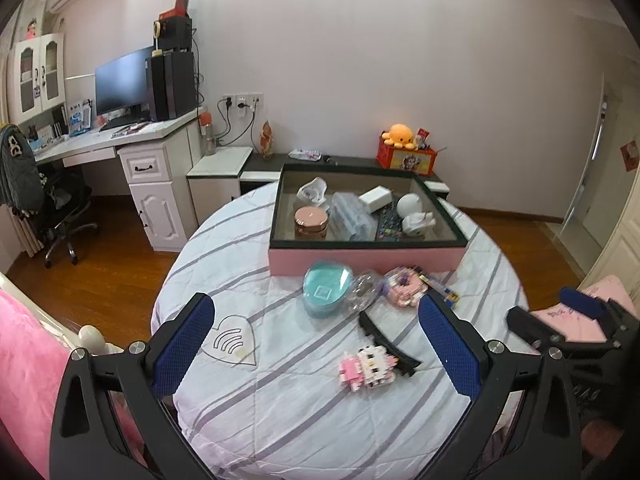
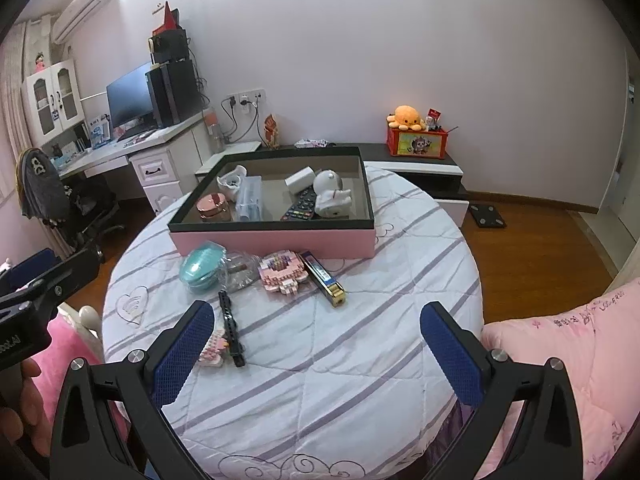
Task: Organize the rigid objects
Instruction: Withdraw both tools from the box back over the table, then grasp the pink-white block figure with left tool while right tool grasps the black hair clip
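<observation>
Pink brick toy [image 2: 214, 350] half-hidden behind finger [image 2: 182, 354].

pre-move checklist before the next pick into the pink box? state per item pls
1. Left gripper open, holding nothing: ok.
2. Right gripper open, holding nothing: ok.
3. Loose items reachable on the bed: teal case, block cat, black comb, harmonica: ok.
4. Pink box open on top: ok.
5. Free floor in the box's front right corner: ok.
6. Comb clear of block cat: not ok, touching.

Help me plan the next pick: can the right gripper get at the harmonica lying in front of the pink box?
Probably yes. The right gripper is open and empty, and the harmonica lies flat on bare cloth ahead of it. The pink brick model crowds its left side; its right side is free.
</observation>
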{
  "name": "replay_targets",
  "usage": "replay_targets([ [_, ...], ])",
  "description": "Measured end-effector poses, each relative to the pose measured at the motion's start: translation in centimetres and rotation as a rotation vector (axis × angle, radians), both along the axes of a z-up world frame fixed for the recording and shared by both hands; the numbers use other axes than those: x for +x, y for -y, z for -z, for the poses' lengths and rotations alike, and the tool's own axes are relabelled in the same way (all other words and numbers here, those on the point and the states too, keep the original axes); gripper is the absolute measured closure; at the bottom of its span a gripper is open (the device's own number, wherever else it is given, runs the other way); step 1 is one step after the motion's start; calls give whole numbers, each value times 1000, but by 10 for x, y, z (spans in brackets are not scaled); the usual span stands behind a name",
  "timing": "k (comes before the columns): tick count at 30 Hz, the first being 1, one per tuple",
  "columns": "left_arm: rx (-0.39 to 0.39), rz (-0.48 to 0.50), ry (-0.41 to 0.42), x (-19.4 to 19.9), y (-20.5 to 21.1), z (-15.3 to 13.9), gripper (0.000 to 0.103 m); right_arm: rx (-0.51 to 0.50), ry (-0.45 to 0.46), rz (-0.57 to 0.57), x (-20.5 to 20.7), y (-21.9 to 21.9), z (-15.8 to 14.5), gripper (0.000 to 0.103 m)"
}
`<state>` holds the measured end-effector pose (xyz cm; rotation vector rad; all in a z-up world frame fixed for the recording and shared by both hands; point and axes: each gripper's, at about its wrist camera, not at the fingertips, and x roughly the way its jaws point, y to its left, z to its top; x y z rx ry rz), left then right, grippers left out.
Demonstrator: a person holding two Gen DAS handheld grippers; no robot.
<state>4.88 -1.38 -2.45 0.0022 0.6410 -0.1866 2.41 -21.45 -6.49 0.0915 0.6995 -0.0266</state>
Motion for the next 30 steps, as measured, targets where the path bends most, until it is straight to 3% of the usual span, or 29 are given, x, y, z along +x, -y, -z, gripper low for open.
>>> replay_targets([
  [6,8,4,-69,14,-8,35,0,10,-62,-34,14,5,23,0],
  [13,21,74,-153,16,7,81,0,20,-148,-117,30,-9,57,0],
  [19,1,131,-181,20,23,96,1,24,-147,-96,34,1,57,4],
  [25,61,129,-212,35,39,119,1,27,-164,-99,38,2,61,4],
  [30,57,125,-215,45,41,132,10,23,-174,-122,41,-5,65,4],
])
